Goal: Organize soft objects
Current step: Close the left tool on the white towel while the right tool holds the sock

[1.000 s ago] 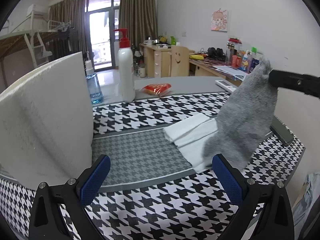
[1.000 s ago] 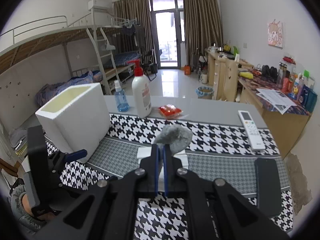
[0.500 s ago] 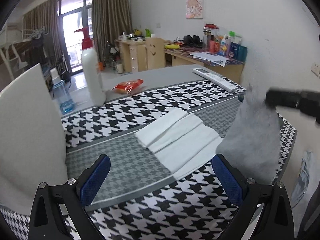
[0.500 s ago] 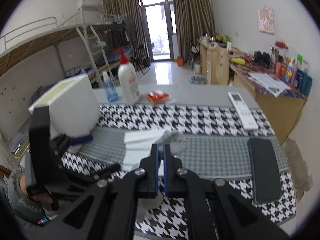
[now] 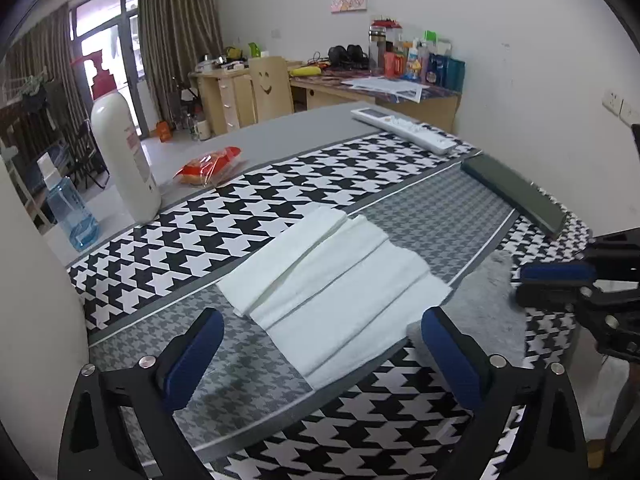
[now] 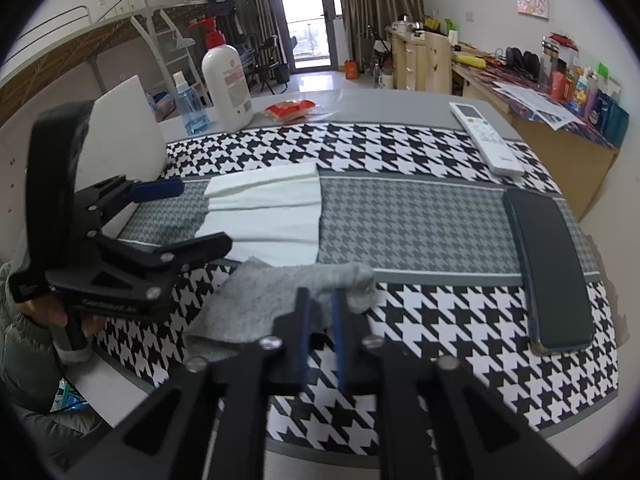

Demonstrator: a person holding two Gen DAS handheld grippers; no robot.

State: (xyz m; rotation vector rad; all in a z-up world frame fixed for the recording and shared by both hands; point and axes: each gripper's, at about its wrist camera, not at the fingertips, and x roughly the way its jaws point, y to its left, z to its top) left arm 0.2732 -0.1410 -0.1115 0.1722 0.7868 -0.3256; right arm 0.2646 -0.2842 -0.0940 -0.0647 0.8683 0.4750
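Right gripper (image 6: 320,304), jaws just parting, straddles grey sock (image 6: 260,300) at lower centre; left gripper (image 5: 320,344) gapes empty.

The grey cloth (image 6: 276,300), earlier dangling from the right gripper (image 6: 320,312), now lies on the table as its jaws have just been opening.

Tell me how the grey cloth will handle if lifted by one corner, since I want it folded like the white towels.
The grey cloth is probably floppy: it lies slumped with a bunched end beside the right gripper. It looks thin and fuzzy, so likely light and not slippery. Lifted by a corner it would likely hang and drag; the open left gripper could steady it.
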